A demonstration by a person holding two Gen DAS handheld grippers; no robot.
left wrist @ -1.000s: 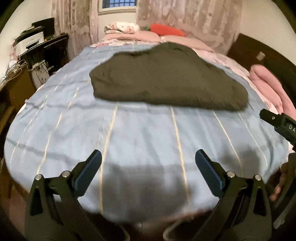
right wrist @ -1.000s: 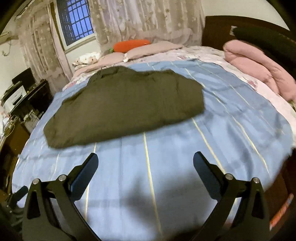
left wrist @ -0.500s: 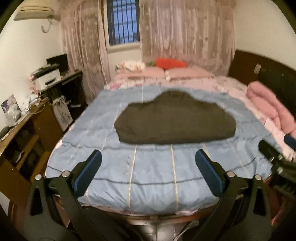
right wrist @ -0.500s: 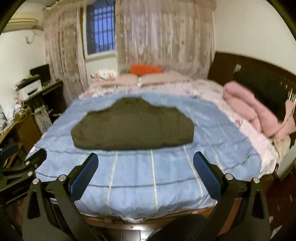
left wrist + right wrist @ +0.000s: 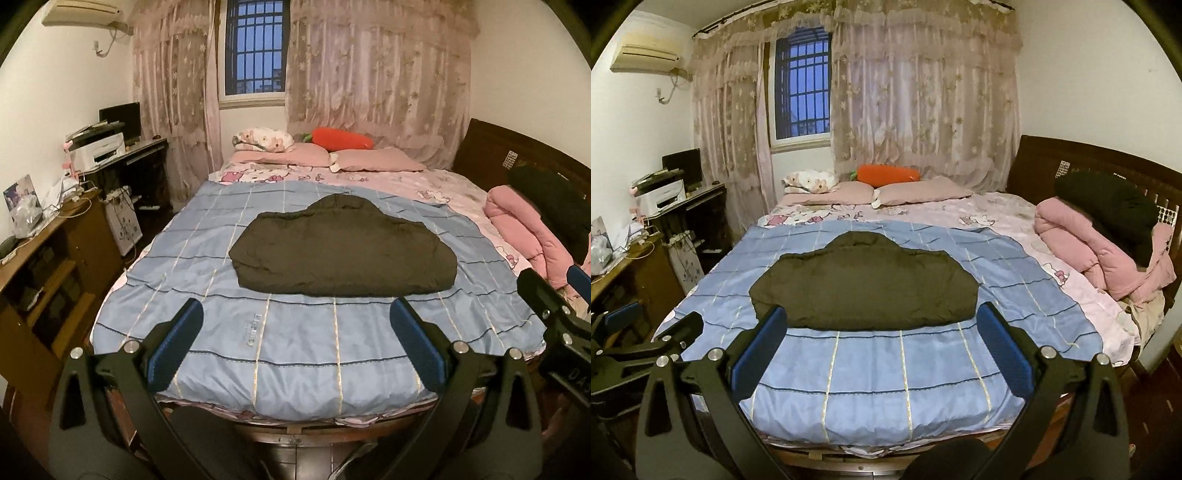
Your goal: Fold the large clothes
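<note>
Tongs left (image 5: 295, 325) and right (image 5: 882, 323) wide, empty, clear of bed; dark olive padded garment (image 5: 343, 253) folded at 12 o'clock on blue checked quilt (image 5: 295, 354), judged finished.

Blue checked quilt (image 5: 295, 343) covers most of the bed, with a pink cartoon sheet (image 5: 424, 184) showing past it. Two pink pillows (image 5: 886, 192) at the far end, an orange carrot plushie (image 5: 886, 173) behind them. Rolled pink duvet (image 5: 1089, 251) on the right by the headboard (image 5: 1108, 162). Printer (image 5: 103, 146) and monitor (image 5: 122, 116) on the bench (image 5: 147, 147) at left, barred window (image 5: 255, 48) between lace curtains (image 5: 369, 74).
</note>
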